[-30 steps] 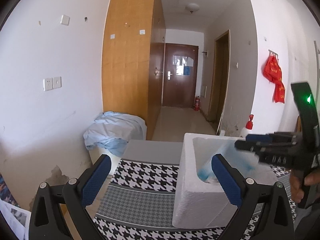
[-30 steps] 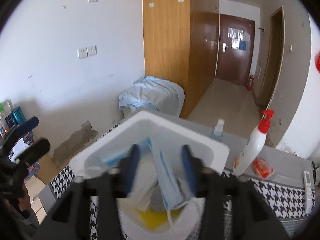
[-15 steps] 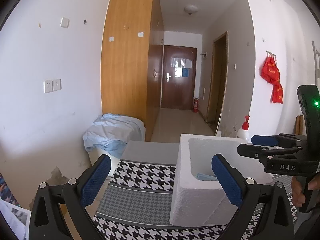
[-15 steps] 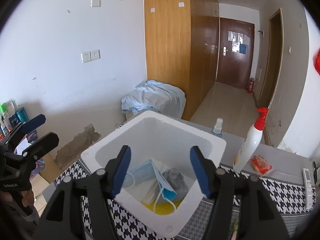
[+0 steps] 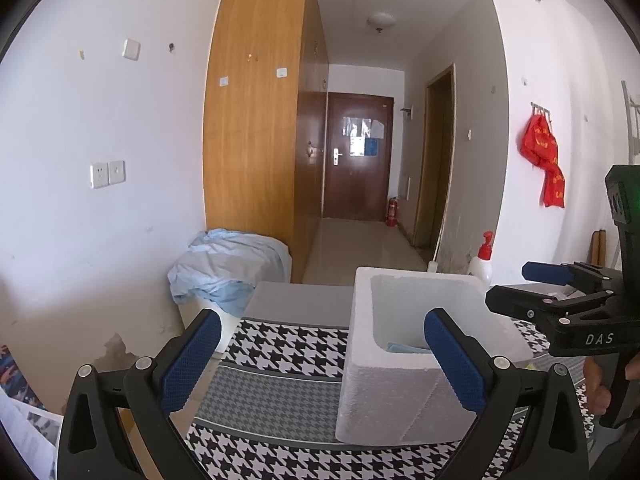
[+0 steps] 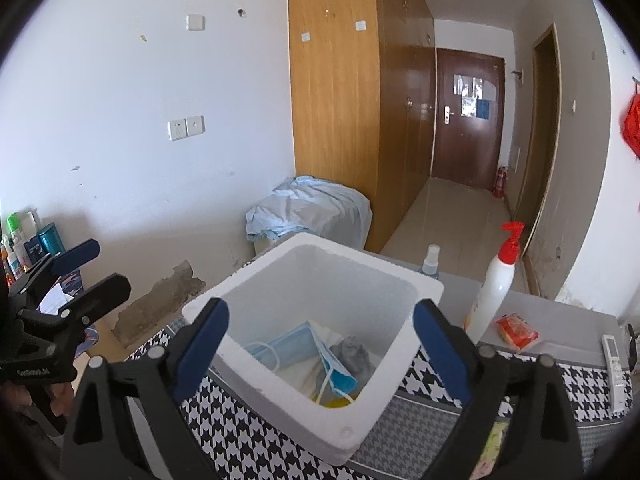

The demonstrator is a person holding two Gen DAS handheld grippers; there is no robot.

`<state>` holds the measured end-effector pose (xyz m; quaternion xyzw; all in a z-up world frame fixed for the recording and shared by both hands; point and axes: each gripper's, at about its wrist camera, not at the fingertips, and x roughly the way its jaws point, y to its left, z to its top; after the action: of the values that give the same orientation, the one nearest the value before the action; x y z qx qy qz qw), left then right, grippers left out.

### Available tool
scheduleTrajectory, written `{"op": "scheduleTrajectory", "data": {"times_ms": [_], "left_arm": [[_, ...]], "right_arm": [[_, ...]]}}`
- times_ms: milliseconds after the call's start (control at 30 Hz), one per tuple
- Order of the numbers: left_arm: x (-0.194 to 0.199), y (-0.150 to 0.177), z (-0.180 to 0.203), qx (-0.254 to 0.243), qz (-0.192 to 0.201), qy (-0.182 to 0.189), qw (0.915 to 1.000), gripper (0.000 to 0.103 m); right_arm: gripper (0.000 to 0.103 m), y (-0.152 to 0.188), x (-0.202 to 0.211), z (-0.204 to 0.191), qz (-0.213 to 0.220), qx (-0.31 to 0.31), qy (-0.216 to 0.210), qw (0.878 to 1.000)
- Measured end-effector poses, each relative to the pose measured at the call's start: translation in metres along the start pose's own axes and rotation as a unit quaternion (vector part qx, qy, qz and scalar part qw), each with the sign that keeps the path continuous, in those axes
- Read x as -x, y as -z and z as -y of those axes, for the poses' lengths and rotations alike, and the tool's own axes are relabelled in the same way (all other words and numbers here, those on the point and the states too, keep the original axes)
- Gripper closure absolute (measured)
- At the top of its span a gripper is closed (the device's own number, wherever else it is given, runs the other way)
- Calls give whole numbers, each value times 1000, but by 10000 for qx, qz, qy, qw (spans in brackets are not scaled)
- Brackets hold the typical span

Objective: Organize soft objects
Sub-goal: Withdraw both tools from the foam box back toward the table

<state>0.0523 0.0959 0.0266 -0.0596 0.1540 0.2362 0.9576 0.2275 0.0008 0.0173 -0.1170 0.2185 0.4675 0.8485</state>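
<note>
A white foam box [image 6: 280, 396] stands on the houndstooth cloth [image 5: 288, 340]. Inside it lie a blue face mask [image 6: 296, 344], a grey soft lump [image 6: 354, 356] and something yellow [image 6: 336, 402] at the bottom. My right gripper [image 6: 320, 308] hovers above the box's near side. Its jaws are opening wide and nothing is between them. In the left wrist view it [image 5: 510, 285] shows at the right edge beside the box [image 5: 360, 360]. My left gripper [image 5: 322, 318] is open and empty, left of the box, and also appears [image 6: 106, 264] at the left.
A white pump bottle with a red top [image 6: 494, 292], a small spray bottle [image 6: 431, 258], an orange packet [image 6: 516, 330] and a remote control [image 6: 614, 364] sit behind and right of the box. A bin draped in blue cloth [image 6: 312, 208] stands past the table's far edge.
The right gripper's jaws spread from around the blue mask to wide apart and drew back up out of the box, leaving the mask inside. The left gripper stayed put.
</note>
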Motion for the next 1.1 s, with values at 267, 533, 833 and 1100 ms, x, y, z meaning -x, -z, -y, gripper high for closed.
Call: {"op": "scheduleTrajectory", "data": {"times_ms": [267, 533, 833, 1100], "left_arm": [[13, 0, 10, -107, 90, 46, 9999, 1], [29, -4, 20, -71, 241, 149, 9996, 1], [40, -4, 42, -307, 294, 246, 9988, 1], [48, -4, 53, -379, 370, 364, 9979, 1]], "right_arm": [[7, 3, 13, 6, 128, -133, 95, 9998], [7, 9, 35, 11, 267, -132, 127, 9995], [6, 17, 61, 13, 486, -83, 267, 9984], [3, 26, 81, 19, 661, -118, 379, 9970]]}}
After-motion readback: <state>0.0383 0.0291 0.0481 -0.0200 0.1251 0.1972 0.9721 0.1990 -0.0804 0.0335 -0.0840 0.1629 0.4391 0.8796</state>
